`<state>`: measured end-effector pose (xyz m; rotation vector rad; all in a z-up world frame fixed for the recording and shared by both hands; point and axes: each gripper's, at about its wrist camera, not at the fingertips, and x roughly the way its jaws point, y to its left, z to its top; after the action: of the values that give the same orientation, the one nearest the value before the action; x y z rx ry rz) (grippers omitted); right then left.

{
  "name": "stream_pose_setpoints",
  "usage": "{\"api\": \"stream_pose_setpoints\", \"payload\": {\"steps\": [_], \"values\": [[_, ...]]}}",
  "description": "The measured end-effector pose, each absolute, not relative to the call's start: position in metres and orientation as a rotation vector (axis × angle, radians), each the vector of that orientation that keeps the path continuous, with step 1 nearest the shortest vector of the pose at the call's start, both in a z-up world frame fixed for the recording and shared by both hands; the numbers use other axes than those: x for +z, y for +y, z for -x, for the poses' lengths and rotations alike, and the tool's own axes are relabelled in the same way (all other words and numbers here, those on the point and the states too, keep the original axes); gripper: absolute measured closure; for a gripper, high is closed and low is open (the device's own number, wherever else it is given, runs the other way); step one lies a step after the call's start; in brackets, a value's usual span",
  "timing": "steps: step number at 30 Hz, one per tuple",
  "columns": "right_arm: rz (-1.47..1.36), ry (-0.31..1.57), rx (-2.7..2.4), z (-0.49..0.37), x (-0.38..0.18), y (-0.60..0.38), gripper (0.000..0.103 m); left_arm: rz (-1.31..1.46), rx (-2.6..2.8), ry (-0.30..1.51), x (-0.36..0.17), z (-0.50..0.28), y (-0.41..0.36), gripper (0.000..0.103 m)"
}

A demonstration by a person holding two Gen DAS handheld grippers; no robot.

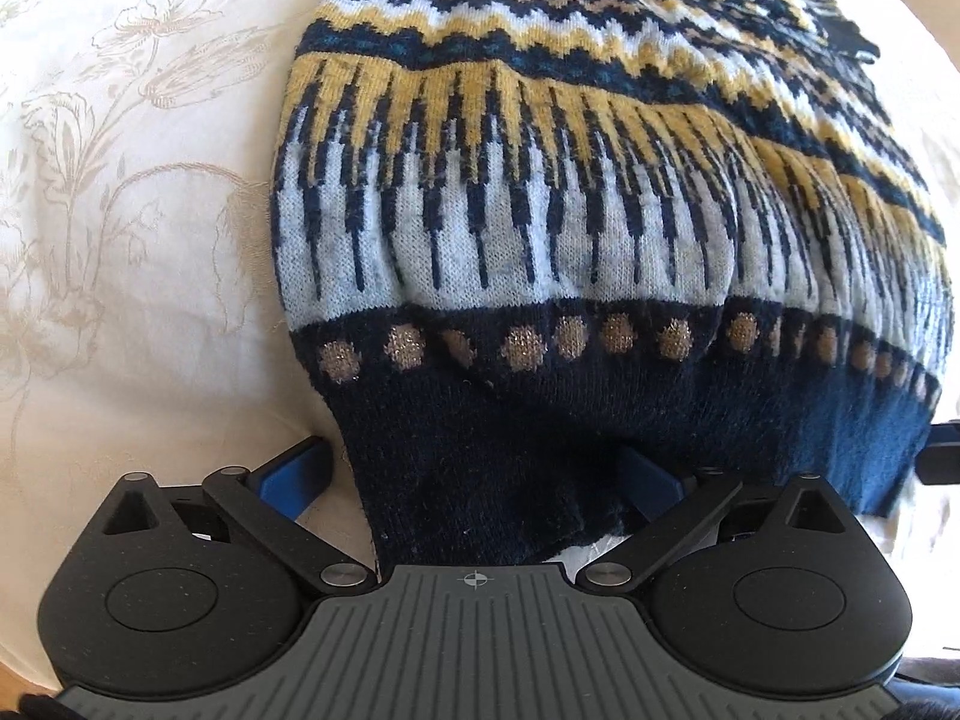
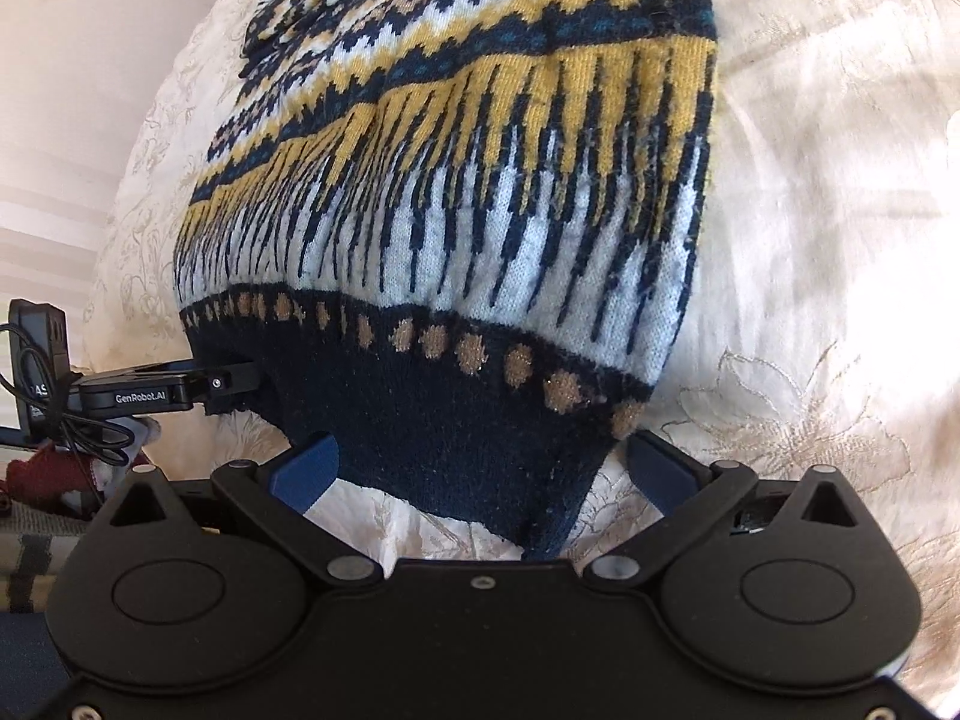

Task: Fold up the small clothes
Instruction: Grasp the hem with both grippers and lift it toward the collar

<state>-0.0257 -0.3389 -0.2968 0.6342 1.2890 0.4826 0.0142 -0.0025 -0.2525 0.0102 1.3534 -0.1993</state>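
- A cream tablecloth (image 1: 120, 192) embroidered with pale floral outlines covers the worktop.
- Bright light washes across the cloth.
- A pale wall (image 2: 78, 60) stands beyond the worktop's left edge.

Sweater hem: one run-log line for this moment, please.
sweater flat on tablecloth | left gripper open around hem corner | right gripper open around other corner | fold not started

Each camera sits just behind its own hand-held gripper, looking forward and slightly down along the two blue fingers, very close to the knitted sweater (image 1: 540, 192) on the embroidered cream cloth (image 1: 120, 180). The left wrist view takes the hem's left end, the right wrist view its right end. Both share the navy hem band with tan dots, and the left hand-held gripper (image 2: 231, 387) shows at the right view's left edge.
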Motion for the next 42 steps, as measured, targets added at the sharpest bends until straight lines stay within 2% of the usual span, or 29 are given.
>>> {"api": "stream_pose_setpoints", "payload": {"steps": [2, 3, 7, 12, 16, 18, 19, 20, 21, 23, 24, 26, 28, 42], "values": [[-0.661, 1.281, 0.486, 0.026, -0.297, -0.343, 0.000, -0.031, -0.199, 1.361, -0.253, -0.016, -0.008, 0.001], [-0.671, 1.279, 0.488, 0.027, -0.297, -0.345, 0.000, -0.022, -0.198, 1.352, -0.251, -0.014, -0.007, 0.005], [-0.662, 1.279, 0.493, 0.026, -0.297, -0.344, 0.000, 0.007, -0.208, 1.303, -0.241, -0.004, 0.006, 0.029], [-0.596, 1.295, 0.477, 0.025, -0.292, -0.332, 0.000, 0.040, -0.228, 1.265, -0.231, 0.002, 0.014, 0.047], [-0.603, 1.320, 0.450, 0.021, -0.292, -0.329, 0.000, 0.055, -0.242, 1.248, -0.227, -0.002, 0.017, 0.052], [-0.619, 1.319, 0.443, 0.020, -0.292, -0.331, 0.004, 0.060, -0.252, 1.246, -0.227, -0.005, 0.019, 0.055], [-0.626, 1.317, 0.435, 0.021, -0.292, -0.332, 0.011, 0.064, -0.255, 1.245, -0.228, -0.004, 0.019, 0.056], [-0.638, 1.314, 0.428, 0.021, -0.292, -0.334, 0.026, 0.069, -0.256, 1.241, -0.229, -0.004, 0.020, 0.057], [-0.654, 1.318, 0.413, 0.022, -0.293, -0.337, 0.037, 0.073, -0.256, 1.237, -0.228, -0.004, 0.021, 0.061], [-0.696, 1.344, 0.374, 0.024, -0.299, -0.344, 0.079, 0.072, -0.250, 1.233, -0.227, -0.002, 0.022, 0.071], [-0.718, 1.354, 0.366, 0.025, -0.302, -0.346, 0.082, 0.070, -0.249, 1.239, -0.226, -0.002, 0.022, 0.078], [-0.741, 1.349, 0.370, 0.027, -0.302, -0.348, 0.089, 0.072, -0.256, 1.237, -0.221, -0.002, 0.023, 0.086], [-0.748, 1.340, 0.381, 0.028, -0.296, -0.348, 0.089, 0.077, -0.256, 1.224, -0.214, -0.003, 0.024, 0.097], [-0.845, 1.027, 0.426, 0.002, -0.194, -0.382, 0.091, 0.306, -0.273, 0.979, -0.116, -0.040, 0.042, 0.097]]}}
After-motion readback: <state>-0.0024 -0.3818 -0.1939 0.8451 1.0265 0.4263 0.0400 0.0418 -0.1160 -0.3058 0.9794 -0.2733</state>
